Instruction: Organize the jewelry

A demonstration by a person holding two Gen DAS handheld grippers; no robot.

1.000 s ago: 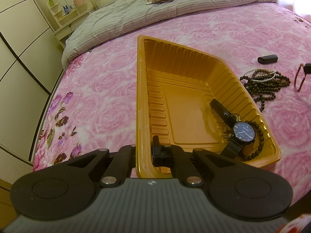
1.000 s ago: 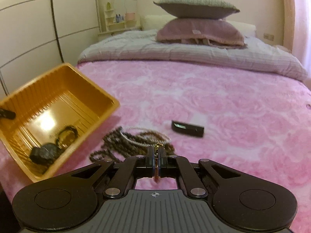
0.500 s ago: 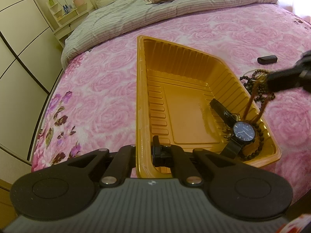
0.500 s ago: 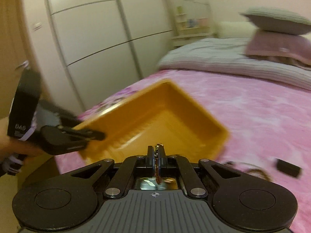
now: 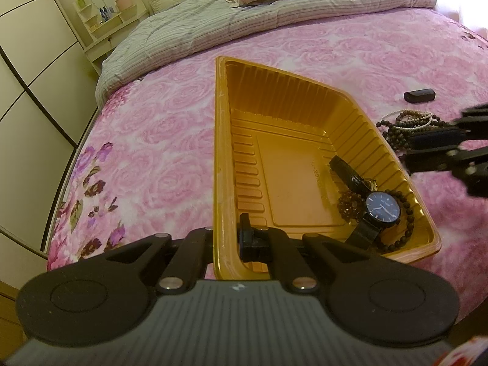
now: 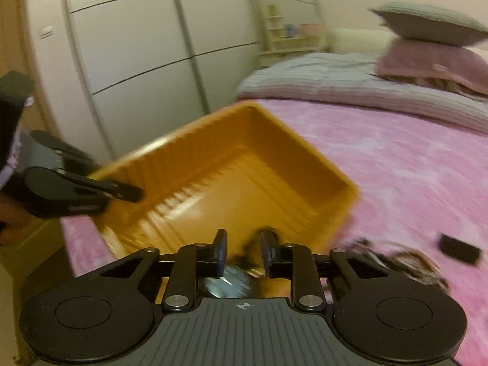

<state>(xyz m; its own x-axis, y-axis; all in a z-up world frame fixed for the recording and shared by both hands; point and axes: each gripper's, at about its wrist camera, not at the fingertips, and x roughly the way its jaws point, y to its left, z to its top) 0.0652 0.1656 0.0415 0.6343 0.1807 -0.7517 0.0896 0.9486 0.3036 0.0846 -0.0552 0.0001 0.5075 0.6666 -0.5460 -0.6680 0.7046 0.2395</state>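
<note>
Two claws at work over orange tray (image 5: pixel 224 164), centre frame on pink bed: left claw (image 5: pixel 227 239) clamped tight on near rim, right claw (image 6: pixel 242 251) opening empty above watch (image 5: pixel 382 209), lower right; best withdrawn straight, tray held steady.

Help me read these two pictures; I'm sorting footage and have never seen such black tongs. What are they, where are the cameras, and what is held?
No robot here: a person holds a two-finger gripper in each hand, with a wide-angle camera on each looking along its fingers. In the left camera's view, the left gripper is shut on the near rim of the orange tray, which sits on a pink bedspread. In the tray lie a watch and a dark bead bracelet. More beads and a small black case lie on the bed beside it. The right camera's view is blurred; the right gripper hangs over the tray, jaws opening, with nothing between them.
</note>
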